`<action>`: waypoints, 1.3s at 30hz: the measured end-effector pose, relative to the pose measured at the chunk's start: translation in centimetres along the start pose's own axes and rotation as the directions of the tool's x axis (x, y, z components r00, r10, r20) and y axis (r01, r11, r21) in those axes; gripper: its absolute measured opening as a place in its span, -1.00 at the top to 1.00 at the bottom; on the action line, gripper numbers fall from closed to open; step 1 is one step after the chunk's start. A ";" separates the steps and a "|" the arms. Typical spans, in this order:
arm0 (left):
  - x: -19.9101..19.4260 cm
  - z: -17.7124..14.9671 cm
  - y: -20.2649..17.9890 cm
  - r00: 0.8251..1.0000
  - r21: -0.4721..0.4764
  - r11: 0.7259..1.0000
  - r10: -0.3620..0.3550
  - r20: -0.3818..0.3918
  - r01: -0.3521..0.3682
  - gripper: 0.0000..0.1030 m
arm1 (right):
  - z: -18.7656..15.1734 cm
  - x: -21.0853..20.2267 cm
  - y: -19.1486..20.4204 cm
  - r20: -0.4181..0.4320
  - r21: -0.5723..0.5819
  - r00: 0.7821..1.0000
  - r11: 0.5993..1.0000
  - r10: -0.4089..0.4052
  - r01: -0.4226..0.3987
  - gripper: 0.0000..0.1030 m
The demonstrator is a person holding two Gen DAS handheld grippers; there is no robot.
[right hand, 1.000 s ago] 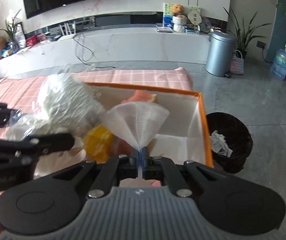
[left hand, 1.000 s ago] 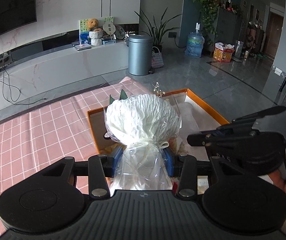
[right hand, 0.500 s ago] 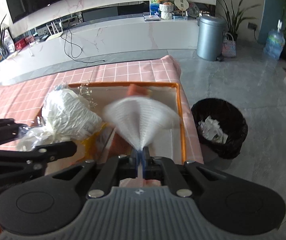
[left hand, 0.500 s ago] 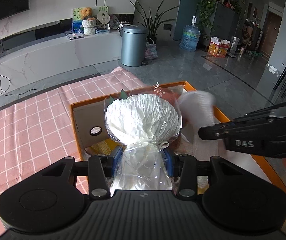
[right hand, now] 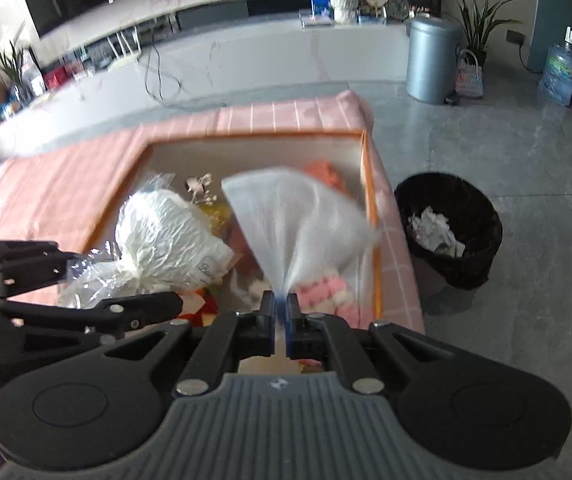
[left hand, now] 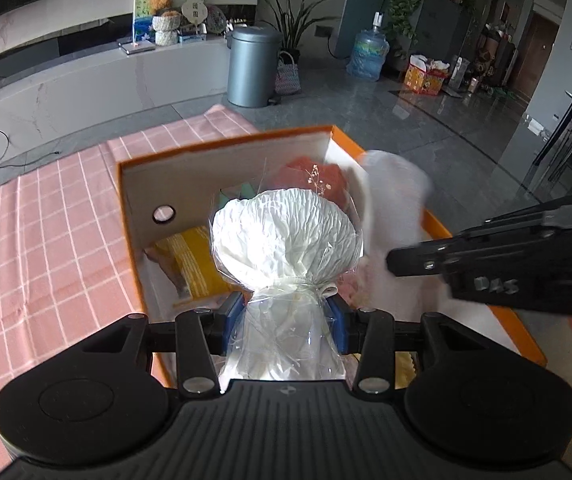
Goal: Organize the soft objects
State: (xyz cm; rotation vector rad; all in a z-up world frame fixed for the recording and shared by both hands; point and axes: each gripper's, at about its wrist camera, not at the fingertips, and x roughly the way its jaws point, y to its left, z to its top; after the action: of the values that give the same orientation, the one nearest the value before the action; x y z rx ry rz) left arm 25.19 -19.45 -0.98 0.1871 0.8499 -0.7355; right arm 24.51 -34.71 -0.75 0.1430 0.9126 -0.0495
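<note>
1. The left hand-held gripper (left hand: 284, 326) is clamped on the cellophane neck of a white crinkled-paper bouquet in a clear wrapper (left hand: 286, 240). The bouquet's long axis runs straight out along the fingers, with its round head hanging over the open orange-rimmed cardboard box (left hand: 222, 144).
2. The right hand-held gripper (right hand: 281, 306) has its jaws pressed together on the pinched corner of a thin white mesh pouch (right hand: 298, 220), which fans out ahead of it above the right half of the same box — blurred, so I can't read its exact shape.
3. The two soft loads hang side by side, the bouquet to the left of the pouch, both above the box interior and not resting in it. To my eye the pouch sits nearer the right wall.
4. Already inside are a yellow ribbed cushion (left hand: 192, 264), something coral-red at the far end (left hand: 306, 178) and a pink-and-white fluffy piece (right hand: 326, 288).
5. The box stands on a counter under a pink checked cloth (left hand: 46, 240). A black waste bin (right hand: 450, 232) on the floor is just beside its right edge — a stray drop could land there.
</note>
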 end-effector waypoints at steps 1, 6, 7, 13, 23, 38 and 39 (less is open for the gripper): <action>0.3 -0.1 -0.2 1.000 0.007 1.000 0.010 -0.009 -0.010 0.03 | -0.3 0.6 0.0 -0.011 0.001 1.000 1.000 -0.008 0.008 0.92; 0.7 -0.6 -0.7 0.999 0.040 0.998 0.047 -0.023 -0.046 -0.12 | -1.1 2.2 0.3 -0.035 0.007 0.999 1.000 -0.006 0.006 0.84; 0.6 -0.7 -0.7 0.998 0.041 0.998 0.051 -0.021 -0.050 -0.19 | -1.2 2.2 0.5 -0.033 0.001 0.999 1.000 -0.012 0.012 0.81; -0.6 -0.6 -0.7 0.997 0.025 0.997 0.080 -0.002 -0.080 -0.38 | -1.3 0.8 1.0 0.006 -0.029 0.999 0.999 -0.042 0.042 0.36; -6.2 -0.7 -0.7 0.988 0.006 0.997 0.076 0.133 -0.077 -0.66 | -1.7 -4.5 2.3 0.140 -0.072 0.985 0.991 -0.100 0.111 -0.17; -17.3 -4.9 -0.5 0.824 -0.095 0.981 0.195 0.532 -0.171 -0.87 | -7.7 -15.6 7.7 0.566 -0.100 0.820 0.982 -0.079 0.163 -0.84; -17.7 -5.4 -0.7 0.808 -0.087 0.978 0.207 0.552 -0.191 -0.88 | -8.5 -15.9 8.1 0.589 -0.096 0.804 0.981 -0.081 0.169 -0.84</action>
State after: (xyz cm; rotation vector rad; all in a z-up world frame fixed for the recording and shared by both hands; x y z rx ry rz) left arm 13.70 -8.54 8.58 0.0269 0.2682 -0.5344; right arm 8.94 -25.70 7.50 -0.0715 0.3003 -0.1431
